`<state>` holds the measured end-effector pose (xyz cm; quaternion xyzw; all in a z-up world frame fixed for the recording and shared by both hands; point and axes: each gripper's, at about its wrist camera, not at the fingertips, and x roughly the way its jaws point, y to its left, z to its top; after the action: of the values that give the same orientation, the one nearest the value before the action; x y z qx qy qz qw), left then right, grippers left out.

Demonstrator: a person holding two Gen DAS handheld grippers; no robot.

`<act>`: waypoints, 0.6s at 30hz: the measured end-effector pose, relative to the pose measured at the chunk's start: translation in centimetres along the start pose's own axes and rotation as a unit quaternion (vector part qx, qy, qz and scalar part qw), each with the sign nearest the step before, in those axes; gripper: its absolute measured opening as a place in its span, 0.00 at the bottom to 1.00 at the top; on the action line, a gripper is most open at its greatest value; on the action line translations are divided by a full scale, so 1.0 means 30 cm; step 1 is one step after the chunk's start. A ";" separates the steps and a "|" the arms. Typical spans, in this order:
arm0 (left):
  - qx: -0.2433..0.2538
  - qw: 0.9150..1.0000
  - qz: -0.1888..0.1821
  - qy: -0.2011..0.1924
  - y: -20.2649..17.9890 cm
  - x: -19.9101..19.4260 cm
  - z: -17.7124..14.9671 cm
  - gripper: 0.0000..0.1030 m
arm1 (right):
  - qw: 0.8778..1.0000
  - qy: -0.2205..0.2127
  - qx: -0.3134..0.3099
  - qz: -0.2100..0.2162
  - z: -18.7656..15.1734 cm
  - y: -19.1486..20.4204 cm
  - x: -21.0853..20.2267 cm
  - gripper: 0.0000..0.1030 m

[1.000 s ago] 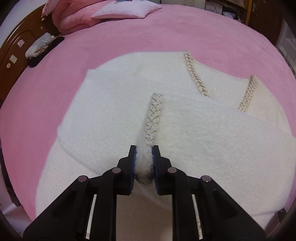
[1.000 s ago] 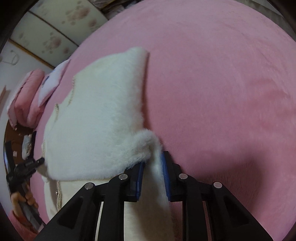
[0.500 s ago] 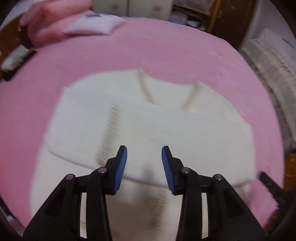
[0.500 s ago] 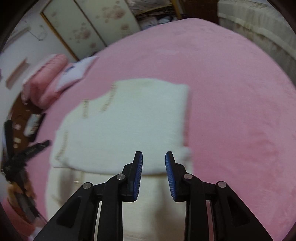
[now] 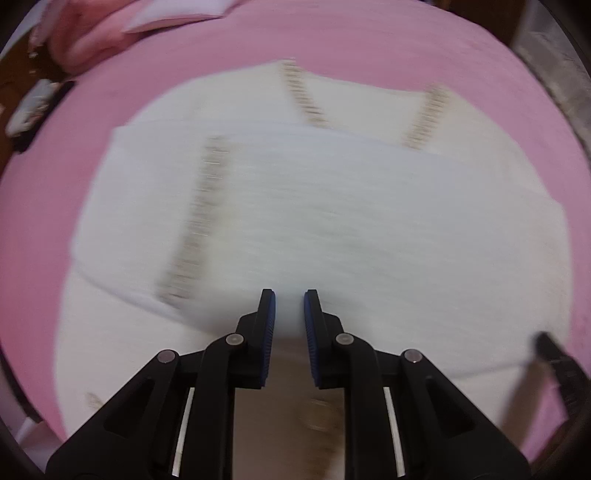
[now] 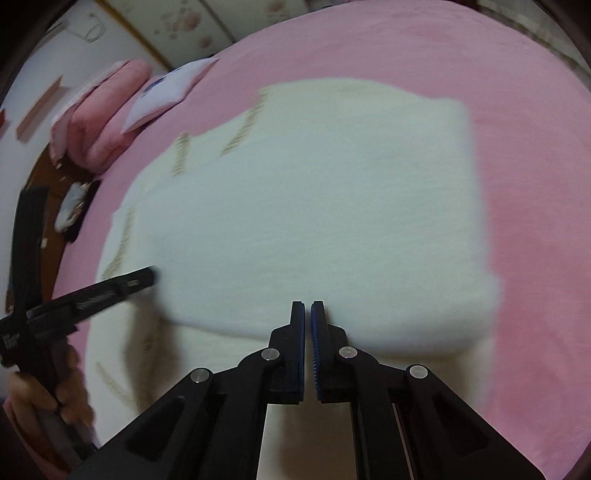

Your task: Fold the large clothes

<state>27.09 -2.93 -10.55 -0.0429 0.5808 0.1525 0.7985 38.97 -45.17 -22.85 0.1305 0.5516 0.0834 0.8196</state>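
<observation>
Fluffy white garment (image 5: 332, 229) with beige braided trim, folded over itself, flat on the pink bedspread (image 5: 369, 44).

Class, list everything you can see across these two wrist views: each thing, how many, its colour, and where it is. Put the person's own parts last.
white fluffy garment: one, white with beige braided trim, folded, on the bed
bedspread: one, pink, under the garment
pink bedding: one rolled pile, at the head of the bed
pillow: one, white, beside the pink bedding
cabinet doors: cream, floral, beyond the bed
left gripper: black, blue pads, slightly open, empty
right gripper: black, blue pads, nearly shut, empty
hand: one, holding the left gripper's handle
</observation>
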 end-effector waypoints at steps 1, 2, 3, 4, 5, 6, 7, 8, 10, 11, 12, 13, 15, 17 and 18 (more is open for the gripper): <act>-0.007 1.000 0.024 -0.001 0.036 0.016 0.009 0.15 | 1.000 -0.011 0.020 -0.022 -0.007 -0.092 -0.036 0.03; -0.014 0.999 0.044 0.001 0.069 0.034 0.017 0.14 | 0.999 -0.017 0.039 -0.026 0.014 -0.159 -0.063 0.01; -0.026 0.999 0.030 0.005 0.097 0.048 0.023 0.14 | 0.998 -0.018 0.062 -0.010 0.029 -0.222 -0.067 0.01; -0.044 0.999 0.016 0.009 0.115 0.055 0.027 0.14 | 0.996 -0.021 0.083 0.008 0.051 -0.272 -0.076 0.01; -0.053 0.998 0.014 0.012 0.119 0.055 0.036 0.14 | 0.995 -0.027 0.096 0.015 0.043 -0.314 -0.089 0.01; -0.053 0.998 0.015 0.013 0.112 0.048 0.037 0.14 | 0.994 -0.030 0.100 0.016 0.094 -0.346 -0.063 0.01; -0.047 0.999 0.012 0.011 0.103 0.043 0.036 0.14 | 0.994 -0.030 0.102 0.018 0.093 -0.361 -0.071 0.01; -0.037 0.999 0.001 0.007 0.078 0.032 0.037 0.14 | 0.994 -0.034 0.101 0.023 0.091 -0.332 -0.062 0.01; -0.023 0.999 -0.035 0.003 0.025 0.008 0.036 0.14 | 0.993 -0.033 0.098 0.061 0.098 -0.344 -0.064 0.01; -0.017 0.998 -0.058 0.004 -0.007 0.005 0.037 0.14 | 0.992 -0.024 0.094 0.079 0.091 -0.328 -0.067 0.01; -0.011 0.997 -0.078 0.007 -0.020 0.014 0.049 0.14 | 0.992 -0.017 0.089 0.087 0.098 -0.316 -0.050 0.01; -0.001 0.995 -0.097 0.010 -0.061 0.024 0.053 0.14 | 0.992 -0.005 0.075 0.097 0.100 -0.307 -0.019 0.01; 0.023 0.994 -0.106 0.010 -0.142 0.033 0.052 0.14 | 0.993 0.011 0.051 0.110 0.107 -0.289 0.028 0.01; 0.055 0.994 -0.092 -0.006 -0.210 0.049 0.069 0.14 | 0.994 0.018 0.027 0.104 0.127 -0.286 0.082 0.01; 0.067 0.994 -0.083 -0.014 -0.232 0.058 0.083 0.14 | 0.995 0.013 0.020 0.098 0.142 -0.294 0.100 0.01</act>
<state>31.89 -8.60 -12.14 -0.0358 0.5730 0.0470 0.8174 43.99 -53.26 -26.67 0.1987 0.5484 0.1537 0.7976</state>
